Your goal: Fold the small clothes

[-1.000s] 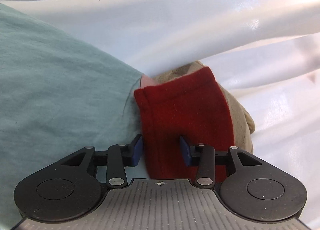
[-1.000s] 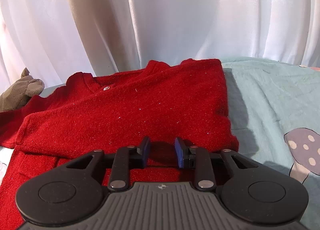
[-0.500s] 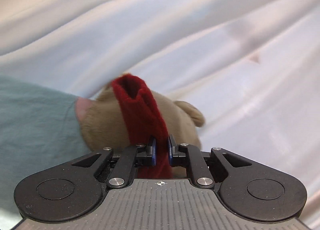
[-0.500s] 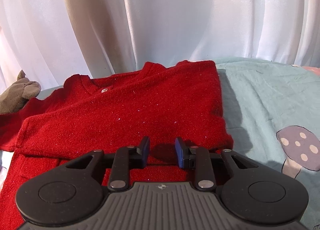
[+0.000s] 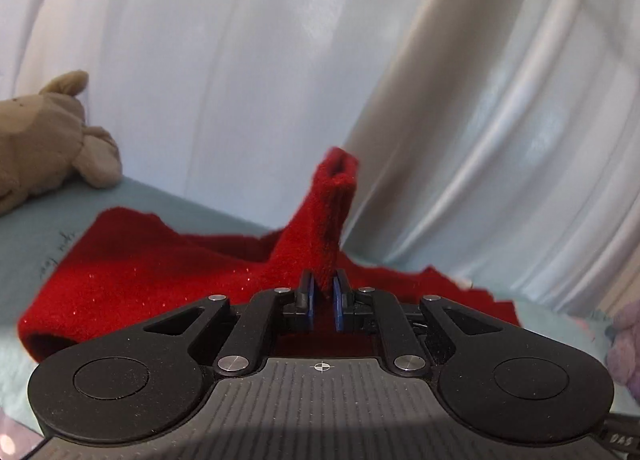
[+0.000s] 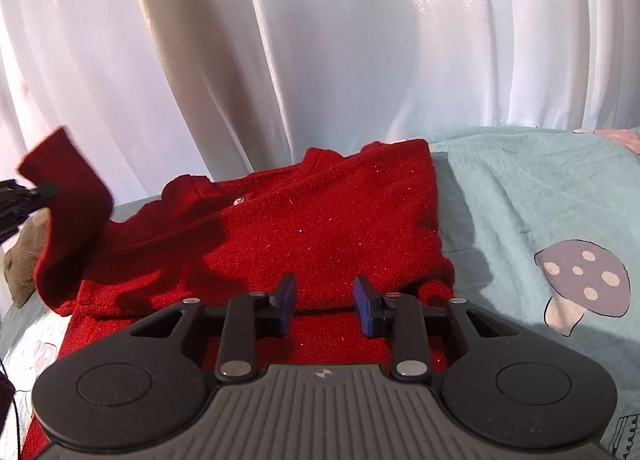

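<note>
White curtain (image 6: 320, 60): pleated fabric filling the upper half of both views. Mint sheet (image 6: 520, 188): covers the surface under the clothes, printed with a grey-purple mushroom (image 6: 582, 280) at the right of the right wrist view. Red sweater (image 6: 304, 228): lies at the centre of the right wrist view with its right side folded over the body and a small button near the neckline; in the left wrist view its body spreads across the lower left and centre (image 5: 160, 268). Sleeve (image 6: 68, 212): raised off the sheet at the left edge of the right wrist view, cuff uppermost; in the left wrist view it stands up at centre frame (image 5: 324, 228), open cuff at top. Tan plush toy (image 5: 44, 136): rests on the sheet at the left edge of the left wrist view, well apart from the sweater's body. Left gripper (image 5: 323, 300): fingers clamped together on the sleeve, the blue pads pressing the red knit from both sides. Right gripper (image 6: 325, 304): fingers apart, holding nothing, poised over the sweater's near folded edge; contact with the knit cannot be told.
</note>
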`<state>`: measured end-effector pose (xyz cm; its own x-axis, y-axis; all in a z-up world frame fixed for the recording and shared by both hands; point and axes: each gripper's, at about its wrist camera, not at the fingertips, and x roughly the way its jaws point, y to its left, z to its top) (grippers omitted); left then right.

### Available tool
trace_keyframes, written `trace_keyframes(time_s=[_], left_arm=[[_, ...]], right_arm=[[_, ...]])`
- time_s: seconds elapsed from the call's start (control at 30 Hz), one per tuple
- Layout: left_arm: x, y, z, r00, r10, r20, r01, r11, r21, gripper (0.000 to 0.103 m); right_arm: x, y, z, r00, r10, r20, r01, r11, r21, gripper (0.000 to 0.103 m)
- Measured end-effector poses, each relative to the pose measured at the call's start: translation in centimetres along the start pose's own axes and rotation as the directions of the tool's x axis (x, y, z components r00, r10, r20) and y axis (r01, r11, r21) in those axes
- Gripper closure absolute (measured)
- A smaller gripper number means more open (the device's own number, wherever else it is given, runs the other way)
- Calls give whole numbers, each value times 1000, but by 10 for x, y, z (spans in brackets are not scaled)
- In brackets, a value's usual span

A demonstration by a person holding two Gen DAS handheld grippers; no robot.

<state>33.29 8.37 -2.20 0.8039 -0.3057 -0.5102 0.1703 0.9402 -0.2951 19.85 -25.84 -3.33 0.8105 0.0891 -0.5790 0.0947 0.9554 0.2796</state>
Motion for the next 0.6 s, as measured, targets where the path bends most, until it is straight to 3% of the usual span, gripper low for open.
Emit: trace_keyframes(time_s=[0.13,0.3,0.37,0.43,0.53,0.6], left_arm=[[39,-19,-39,978,106,-182,-93,993,78,81],[-5,-19,-39,992,41,-123,-37,998,41,72],[-13,-17,-37,991,63,-119,-58,997,41,71],[-19,-17,-34,985,104,-137,-99,994,39,72],[-13,-4,-38,973,119,-197,-126,992,-22,73],[-15,2,-41,975,101,-200,-114,992,-58,73]], right_arm=[[1,-2,-1,1000,21,-17,-21,1000,3,72],[13,5,6,995,86,-49,-86,996,12,72],[24,12,13,986,151,-67,-149,988,39,72],[40,21,22,967,234,-100,-225,970,88,71],[77,39,34,905,391,-170,-355,912,205,59],[101,54,39,863,463,-202,-406,874,268,59]])
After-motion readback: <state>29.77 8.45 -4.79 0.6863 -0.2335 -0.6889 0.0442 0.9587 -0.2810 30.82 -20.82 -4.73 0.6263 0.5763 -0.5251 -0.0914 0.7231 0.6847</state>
